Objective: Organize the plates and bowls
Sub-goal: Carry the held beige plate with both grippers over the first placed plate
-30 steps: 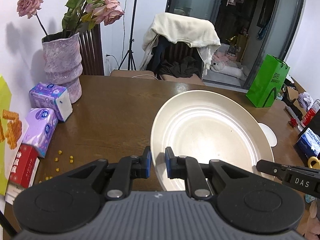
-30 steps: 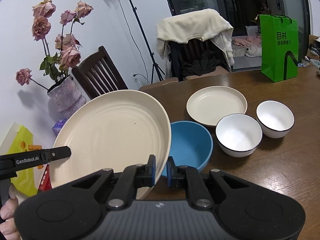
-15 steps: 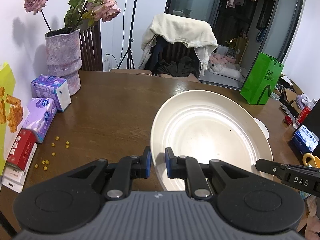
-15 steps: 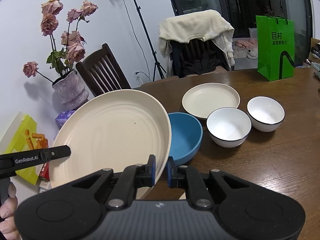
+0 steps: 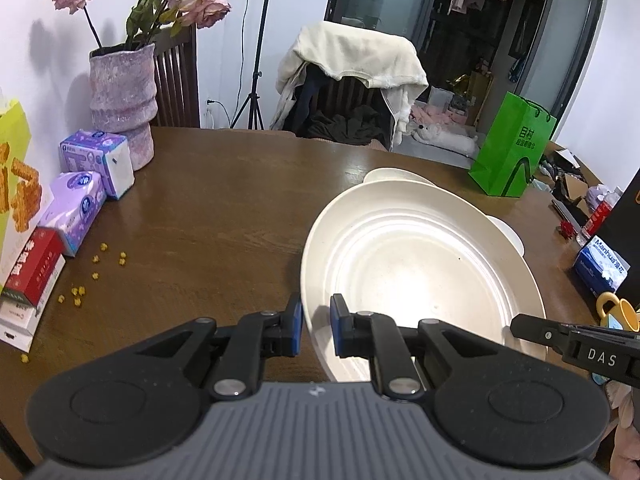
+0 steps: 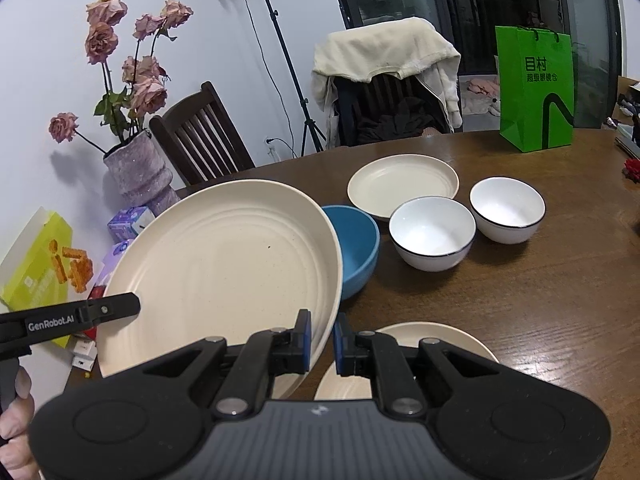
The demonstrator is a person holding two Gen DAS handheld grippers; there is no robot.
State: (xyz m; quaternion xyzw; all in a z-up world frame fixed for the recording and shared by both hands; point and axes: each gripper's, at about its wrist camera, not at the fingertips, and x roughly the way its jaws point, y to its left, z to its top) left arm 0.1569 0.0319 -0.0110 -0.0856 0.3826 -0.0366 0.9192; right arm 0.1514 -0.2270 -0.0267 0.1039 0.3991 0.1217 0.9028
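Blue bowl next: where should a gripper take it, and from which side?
Take the blue bowl by its thin upright rim, one finger inside, one outside. Probably come from above on its near right side: the held plate covers its left edge, and a white bowl sits beside it.

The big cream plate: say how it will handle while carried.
The big cream plate looks rigid, keeping its shape though each tool pinches only its rim. Probably light. Its smooth, glossy surface might slip or tilt.
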